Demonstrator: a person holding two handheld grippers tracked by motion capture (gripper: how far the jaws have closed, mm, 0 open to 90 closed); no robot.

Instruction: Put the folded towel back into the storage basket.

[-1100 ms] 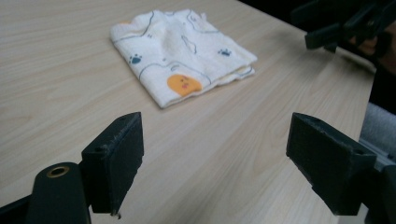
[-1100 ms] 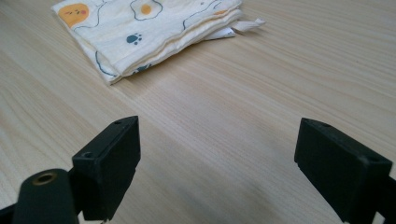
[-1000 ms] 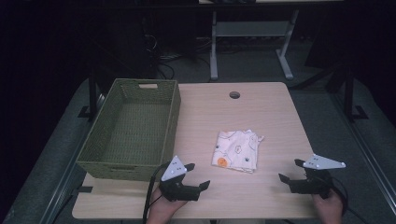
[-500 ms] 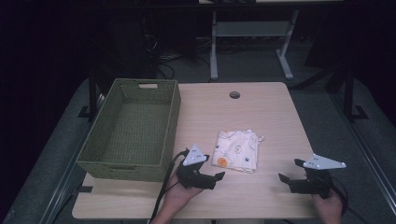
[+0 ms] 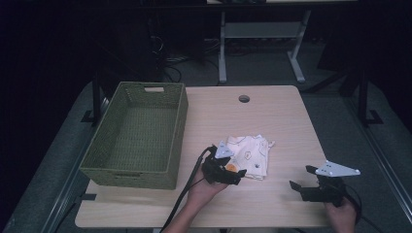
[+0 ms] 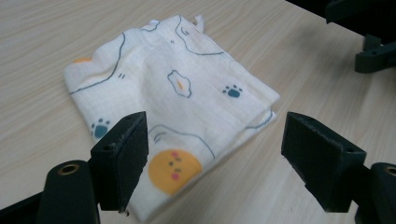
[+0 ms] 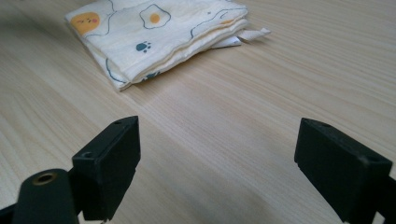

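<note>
1. Right gripper [image 5: 302,183] sits at table [image 5: 272,116] near edge, about 5 o'clock, jaws wide, gripping nothing, well apart from cloth.
2. Left gripper [image 5: 235,174] is at 6 o'clock, jaws wide, straddling near corner of folded cloth [image 5: 248,156], not closed on it.
3. Cloth lies flat at table centre, slightly toward 4 o'clock.
4. Green woven basket [image 5: 180,121] stands at 9 o'clock, apart from cloth.

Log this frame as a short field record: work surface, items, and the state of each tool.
surface: wooden table
cloth: folded printed cloth, flat on the table
basket: green woven basket, left of the cloth
left tool: jaws open, over the cloth's near corner
right tool: jaws open, over bare table, apart from the cloth
</note>
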